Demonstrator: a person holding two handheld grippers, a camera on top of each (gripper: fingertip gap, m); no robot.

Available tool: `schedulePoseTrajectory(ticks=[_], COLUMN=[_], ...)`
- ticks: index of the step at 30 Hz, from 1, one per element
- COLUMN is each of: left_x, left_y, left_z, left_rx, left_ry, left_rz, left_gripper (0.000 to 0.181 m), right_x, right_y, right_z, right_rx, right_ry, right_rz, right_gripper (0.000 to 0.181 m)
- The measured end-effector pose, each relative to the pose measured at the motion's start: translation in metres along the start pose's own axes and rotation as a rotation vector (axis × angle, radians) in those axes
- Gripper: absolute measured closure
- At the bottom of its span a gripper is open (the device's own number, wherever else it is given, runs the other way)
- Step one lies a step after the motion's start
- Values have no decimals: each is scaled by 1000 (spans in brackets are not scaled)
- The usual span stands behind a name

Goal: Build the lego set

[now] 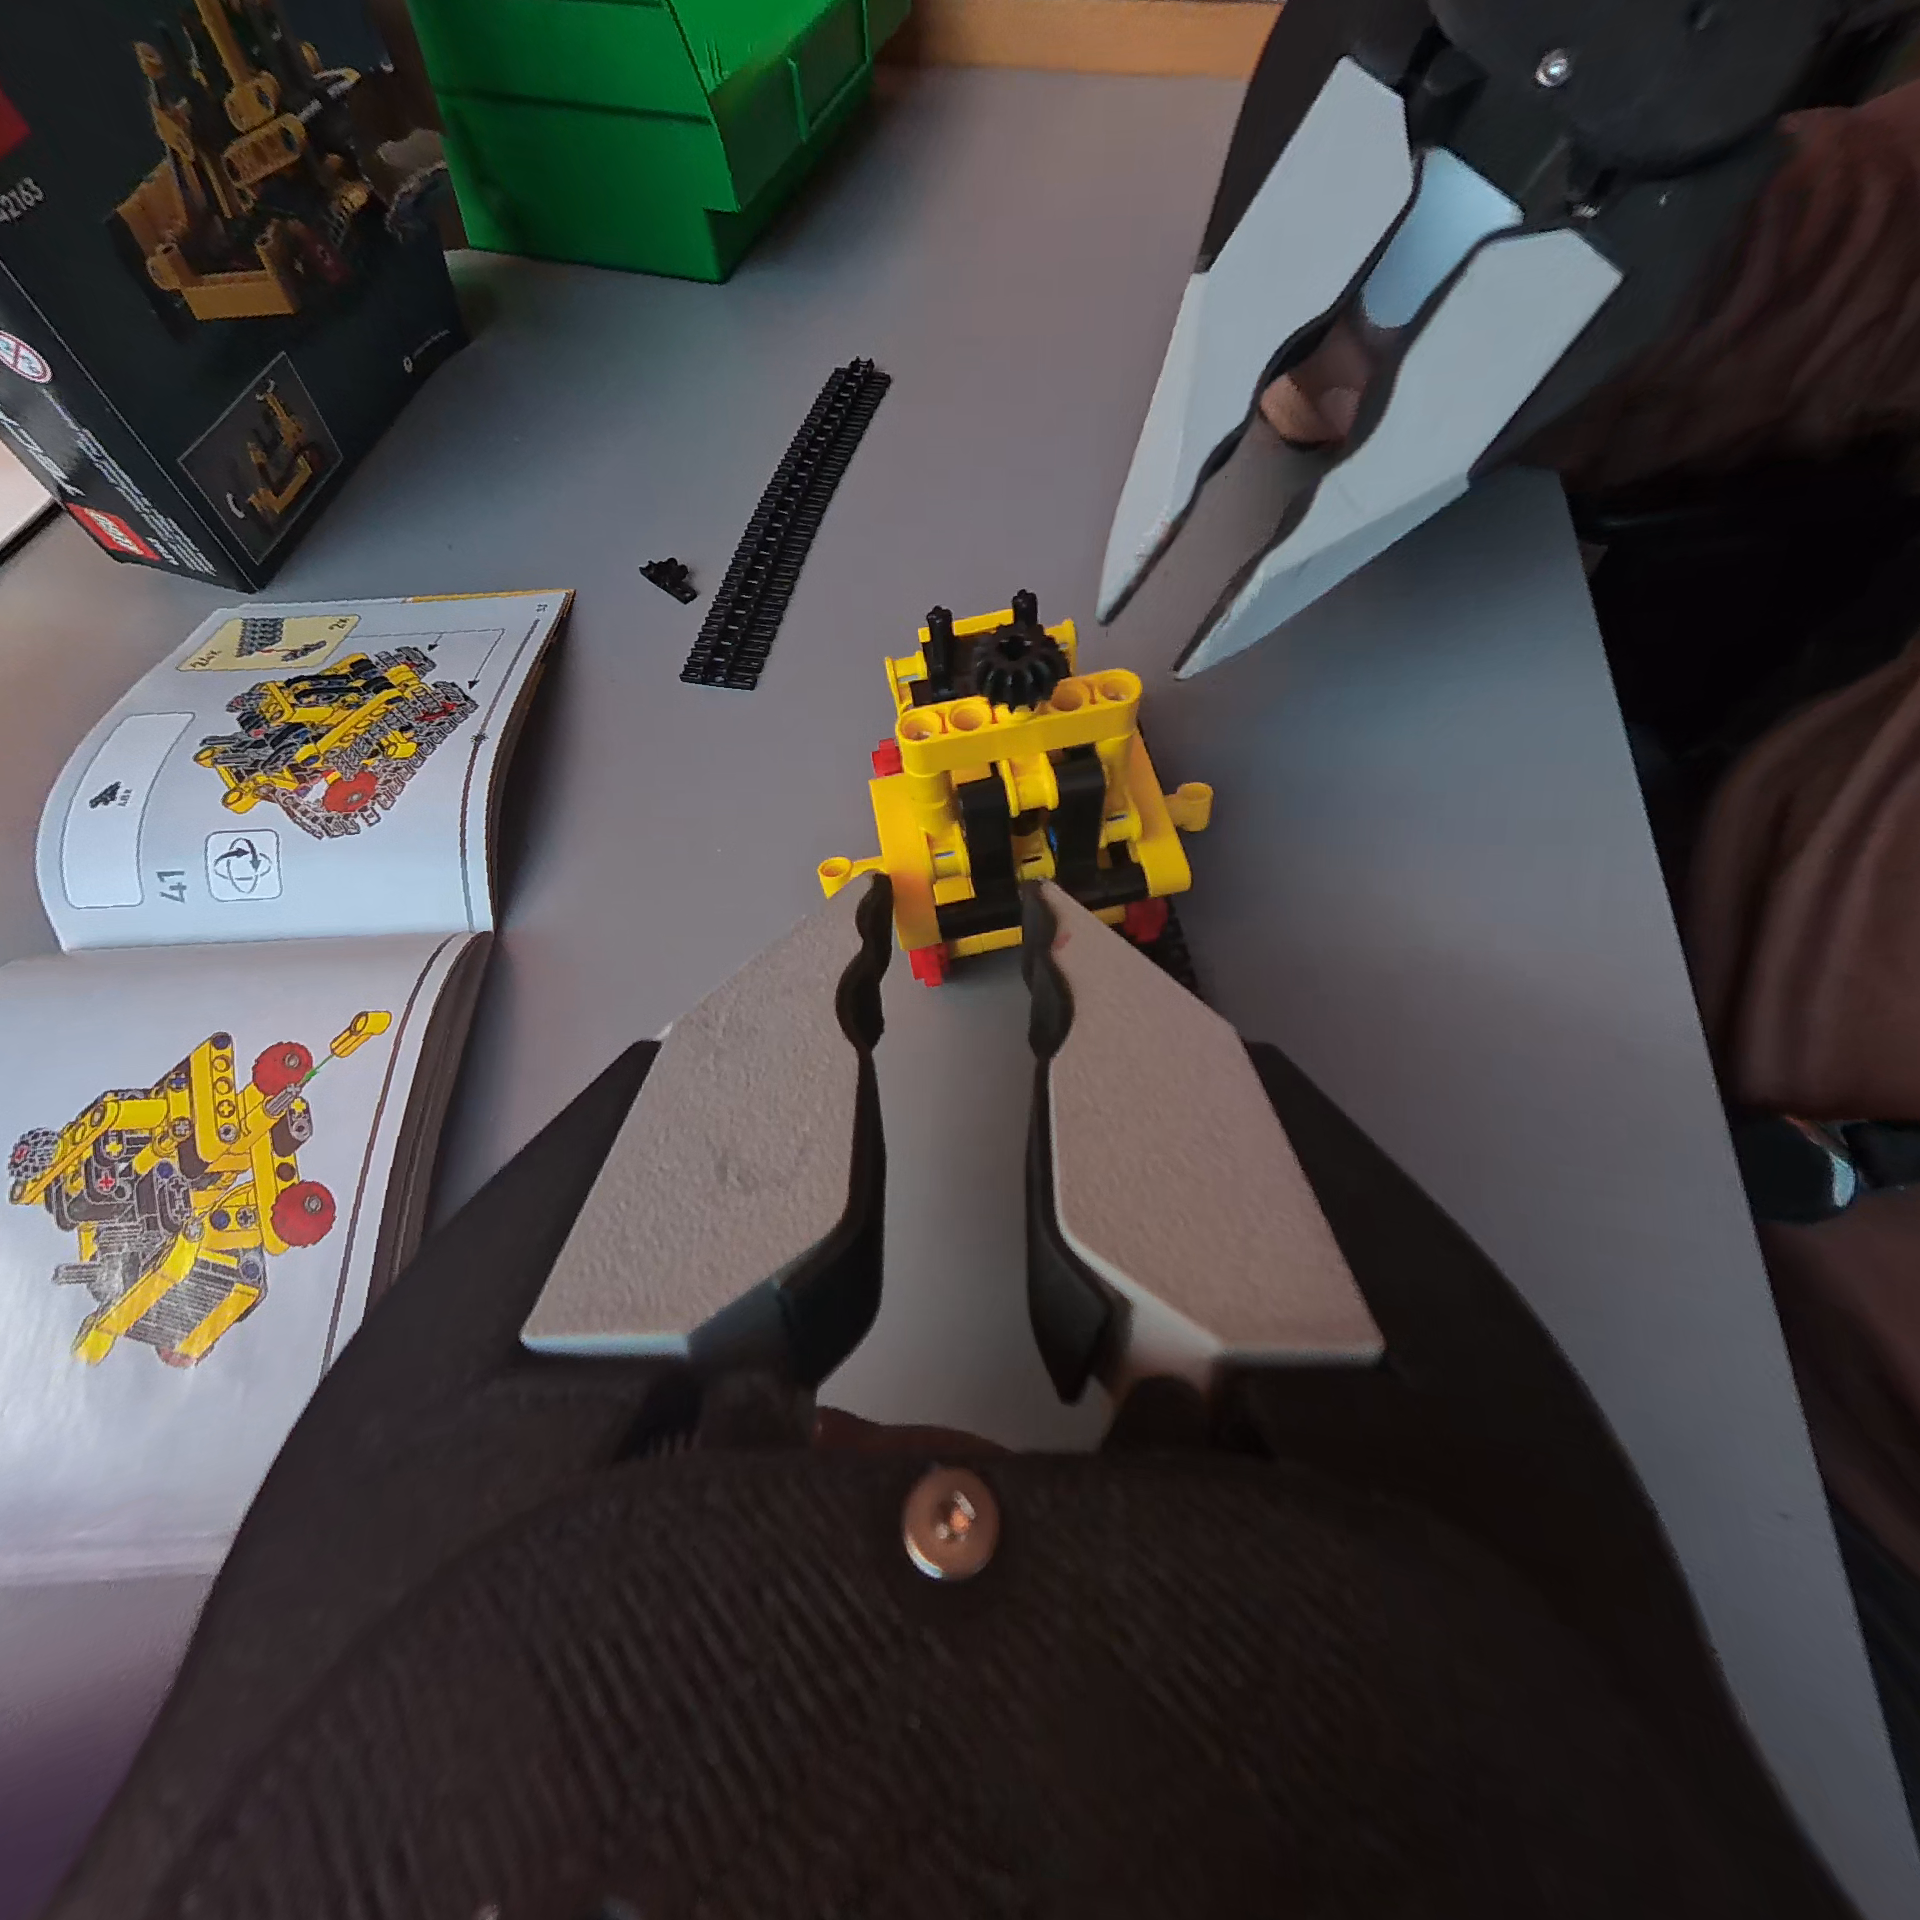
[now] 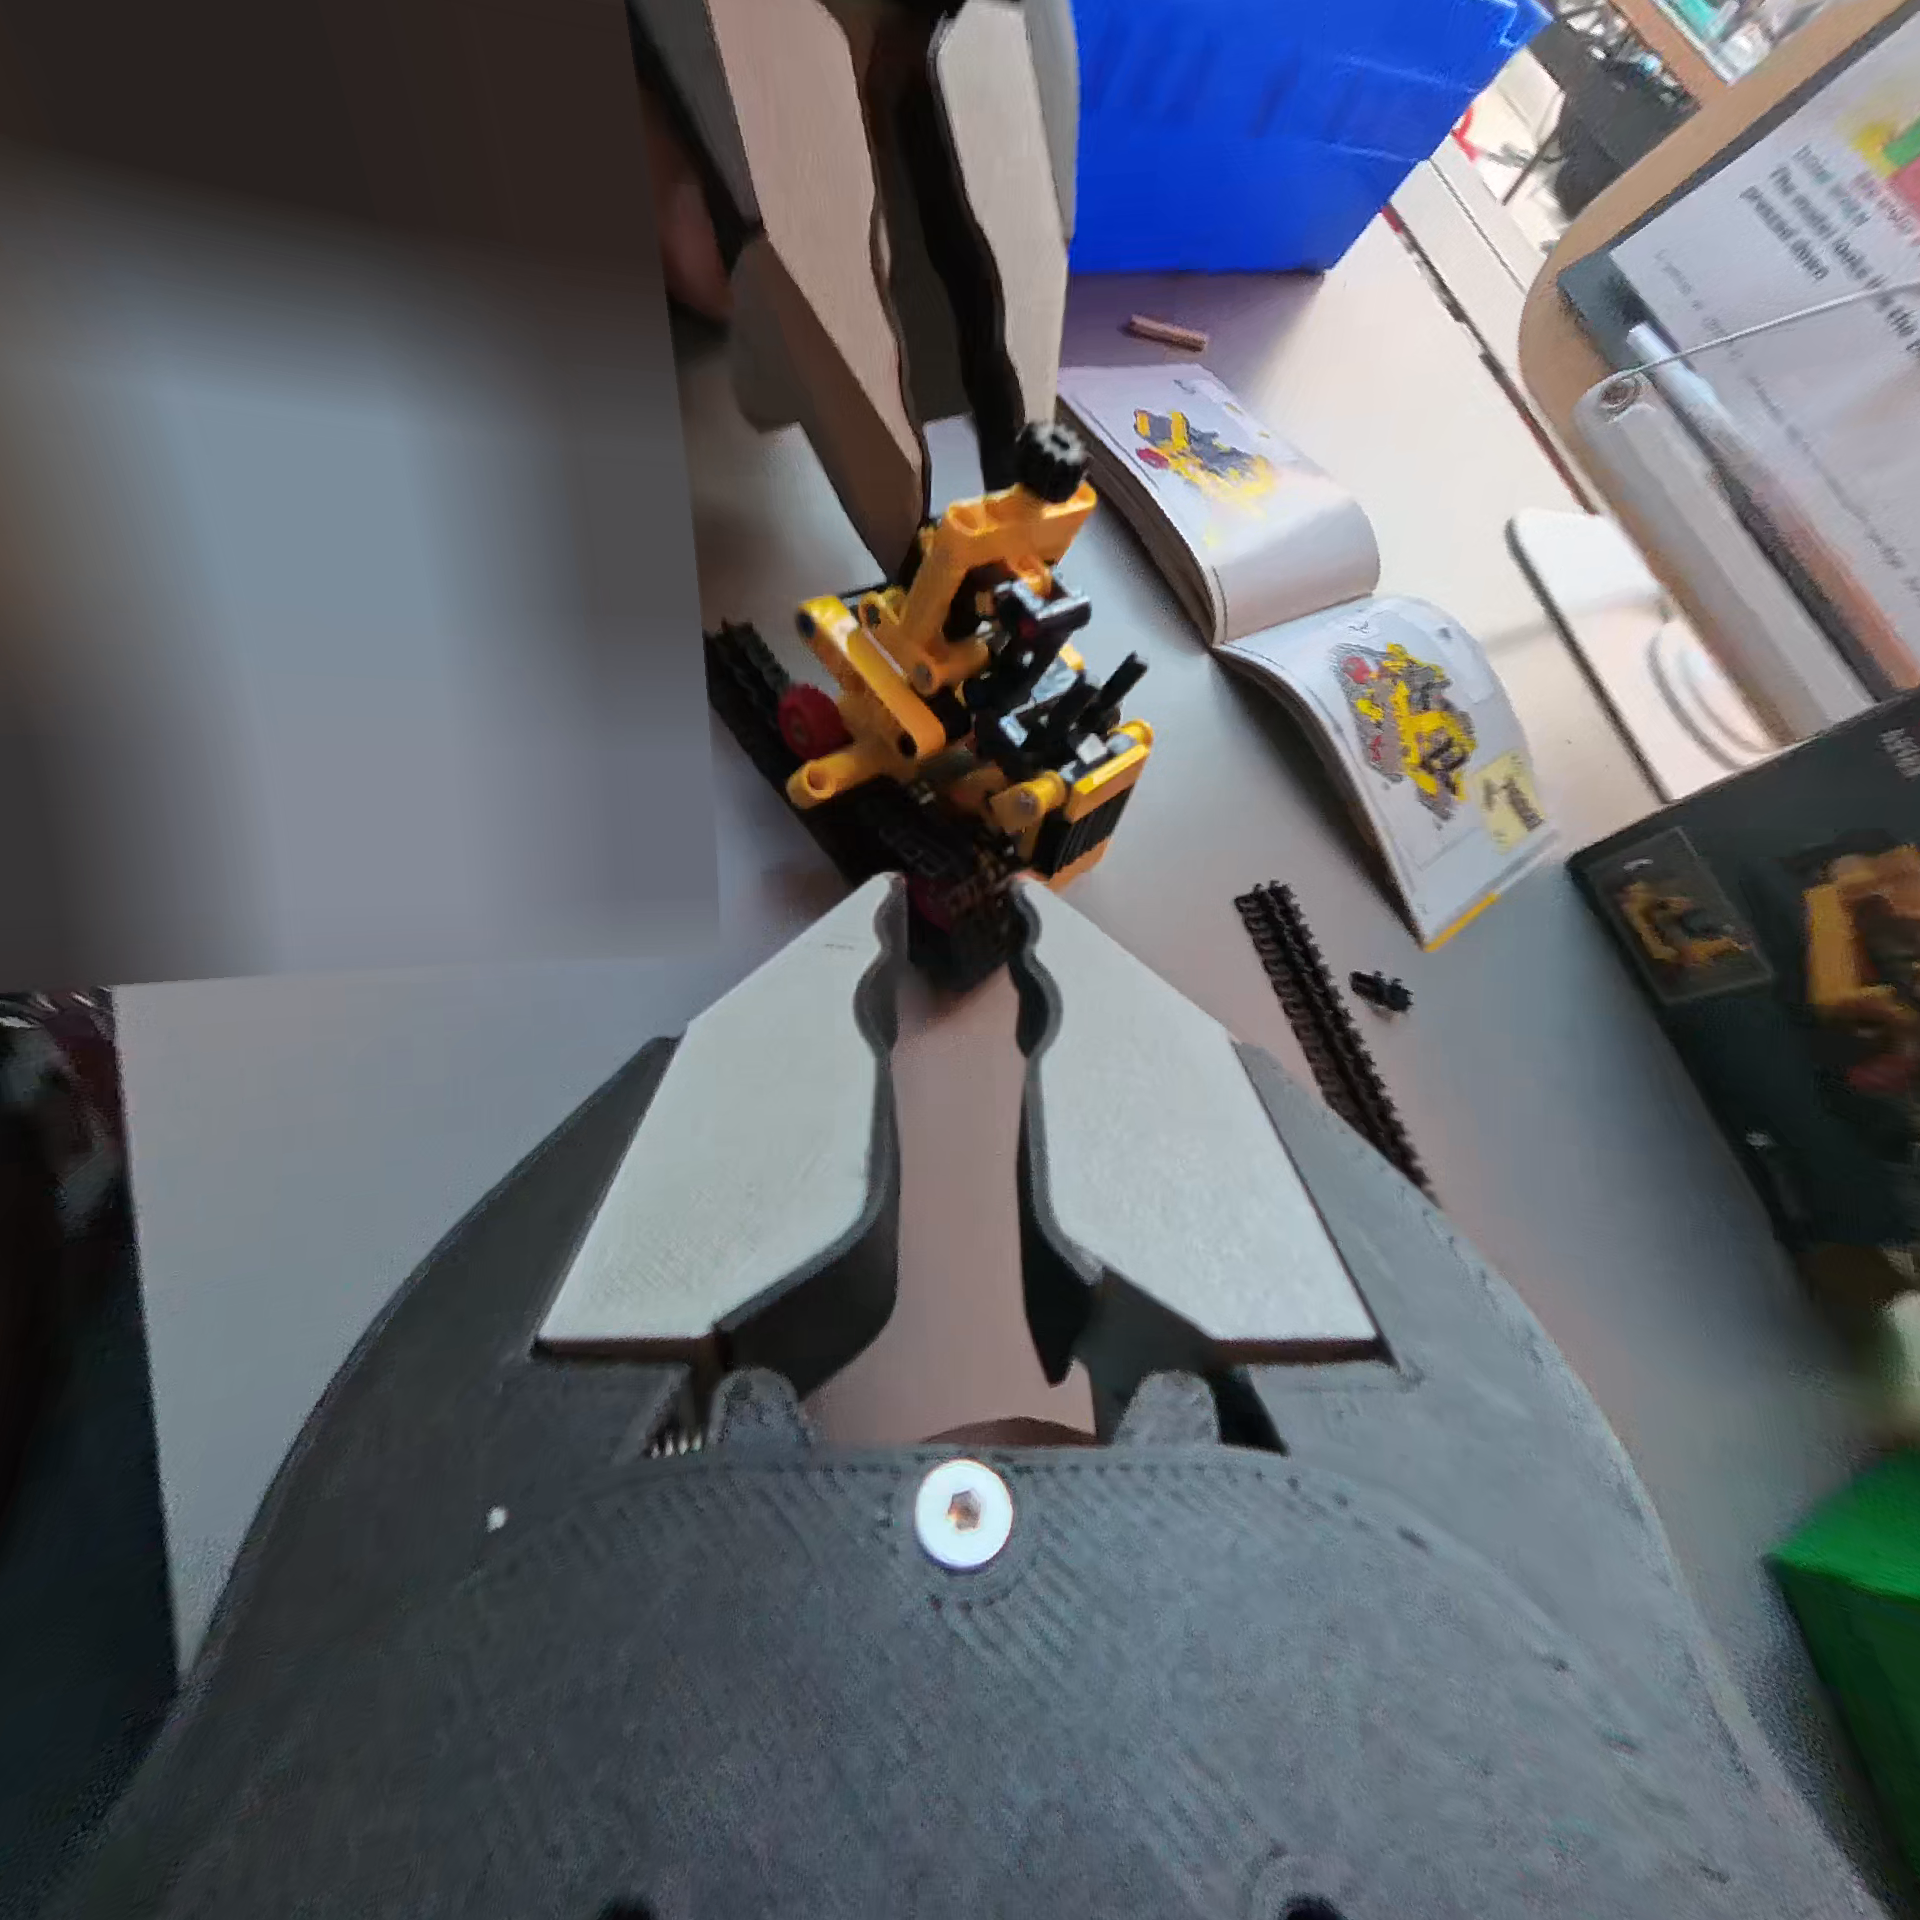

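Grey-padded left gripper (image 1: 956,894) stands parted at the yellow bulldozer model's (image 1: 1023,800) near end on the table (image 1: 1403,935); the right gripper (image 2: 951,894), also parted, reaches its track. Only the right wrist view shows a blue bin (image 2: 1247,135), contents hidden.

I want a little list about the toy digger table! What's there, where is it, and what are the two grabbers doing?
model: yellow Lego vehicle, upright on grey table
loose track: black strip, flat, beyond the model
small piece: black bit, beside the strip
booklet: open, left of model
box: set box, far left
left gripper: open, tips at the model
right gripper: open, tips near the model's track end
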State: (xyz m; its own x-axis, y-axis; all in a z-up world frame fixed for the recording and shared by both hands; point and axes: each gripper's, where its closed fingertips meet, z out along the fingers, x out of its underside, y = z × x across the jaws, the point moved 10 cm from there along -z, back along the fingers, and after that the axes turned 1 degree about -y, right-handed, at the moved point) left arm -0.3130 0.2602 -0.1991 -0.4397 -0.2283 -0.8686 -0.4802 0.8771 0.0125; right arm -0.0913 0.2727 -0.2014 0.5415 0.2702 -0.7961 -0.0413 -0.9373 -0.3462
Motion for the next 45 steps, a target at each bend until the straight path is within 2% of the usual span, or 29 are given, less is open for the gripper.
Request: schedulePoseTrajectory(ticks=[3,5,7,11,19,29,35,39,45], left_x=[0,0,0,0,0,-1,-1,-1,0], left_y=[0,0,-1,-1,-1,-4,-11,-17,-17], left_z=[0,0,0,0,0,2,3,1,0], left_rx=[1,-2,-6,-3,-2,-21,-88,-140,-138], left_ry=[1,1,1,1,2,3,6,9,8], left_rz=[0,3,8,0,-1,-6,-40,-26,-43], left_gripper=[159,159,159,159,159,160,160,160,160], right_x=[-3,-7,-8,-3,-4,-11,-15,-19,-23], right_y=[19,33,43,47,48,41,40,42,51], right_z=[3,8,14,23,31,22,22,26,31], right_rx=[129,215,264,270,319,246,188,191,211], right_ry=[57,57,74,136,150,64,28,44,72], right_rz=[-234,-411,-553,-665,-757,-537,-487,-534,-616], right_gripper=[162,172,173,170,177,181,181,181,181])
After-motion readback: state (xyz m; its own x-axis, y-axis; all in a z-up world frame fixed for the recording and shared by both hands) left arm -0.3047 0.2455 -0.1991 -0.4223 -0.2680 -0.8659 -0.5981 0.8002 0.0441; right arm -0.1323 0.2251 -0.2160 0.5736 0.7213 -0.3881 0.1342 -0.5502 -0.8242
